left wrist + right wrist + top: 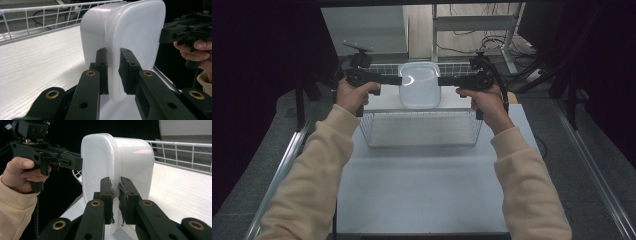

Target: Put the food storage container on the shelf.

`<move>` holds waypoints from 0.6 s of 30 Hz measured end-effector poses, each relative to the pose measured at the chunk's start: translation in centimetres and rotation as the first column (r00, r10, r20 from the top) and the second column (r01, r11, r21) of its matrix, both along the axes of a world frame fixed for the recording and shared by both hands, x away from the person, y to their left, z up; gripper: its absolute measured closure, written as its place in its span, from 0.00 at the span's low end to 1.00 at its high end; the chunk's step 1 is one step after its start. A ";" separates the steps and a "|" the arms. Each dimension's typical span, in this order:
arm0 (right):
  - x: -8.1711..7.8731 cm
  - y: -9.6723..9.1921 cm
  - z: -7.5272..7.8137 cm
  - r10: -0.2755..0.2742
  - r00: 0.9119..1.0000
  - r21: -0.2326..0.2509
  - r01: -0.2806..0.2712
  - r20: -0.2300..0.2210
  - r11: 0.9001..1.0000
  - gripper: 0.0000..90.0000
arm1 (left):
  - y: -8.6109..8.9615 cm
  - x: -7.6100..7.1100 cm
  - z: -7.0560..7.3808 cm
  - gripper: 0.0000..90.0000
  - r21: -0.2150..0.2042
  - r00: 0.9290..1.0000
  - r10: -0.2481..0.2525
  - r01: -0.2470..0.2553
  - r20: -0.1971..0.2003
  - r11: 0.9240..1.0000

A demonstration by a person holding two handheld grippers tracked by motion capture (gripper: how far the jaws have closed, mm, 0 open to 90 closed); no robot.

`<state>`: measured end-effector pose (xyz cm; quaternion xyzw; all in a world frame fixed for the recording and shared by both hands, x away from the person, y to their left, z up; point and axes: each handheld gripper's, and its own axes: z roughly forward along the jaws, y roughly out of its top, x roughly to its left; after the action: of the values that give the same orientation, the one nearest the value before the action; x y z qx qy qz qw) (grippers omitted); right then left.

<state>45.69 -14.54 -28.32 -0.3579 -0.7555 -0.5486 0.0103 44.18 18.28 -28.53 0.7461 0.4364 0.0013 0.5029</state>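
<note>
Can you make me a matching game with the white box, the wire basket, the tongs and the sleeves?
Things:
1. box
2. wire basket
3. left tongs and right tongs
4. sleeves

Descriptions:
A. black, clamped on the rim of a thing from either side
B. cream, coming in from the bottom of the high view
C. white plastic with a lid, held up between two grippers
D. white mesh walls, standing on the table

Pairs: 1-C, 2-D, 3-A, 4-B

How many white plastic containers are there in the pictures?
1. The white rounded plastic container is held up between the left gripper and the right gripper, above the white wire basket. Nothing seems hidden.
</note>
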 end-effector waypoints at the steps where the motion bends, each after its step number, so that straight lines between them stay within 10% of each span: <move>1: 0.2 0.0 -0.1 -0.003 1.000 0.000 0.003 -0.012 1.000 0.90 | 0.0 0.2 0.0 0.87 -0.011 1.000 0.002 -0.002 -0.004 1.000; 11: 2.0 -0.5 -0.3 -0.023 0.994 0.035 0.027 -0.109 0.999 0.89 | -0.3 2.3 0.3 0.87 -0.019 0.998 -0.005 0.004 -0.062 1.000; 18: 4.1 -0.7 -0.6 -0.050 0.975 0.063 0.065 -0.217 0.996 0.87 | 0.1 4.9 -0.3 0.86 -0.104 0.987 -0.029 0.013 -0.160 0.994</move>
<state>49.80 -15.28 -28.96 -0.4363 -0.7196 -0.5329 0.0885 49.07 18.38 -28.79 0.7214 0.4672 -0.0869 0.5037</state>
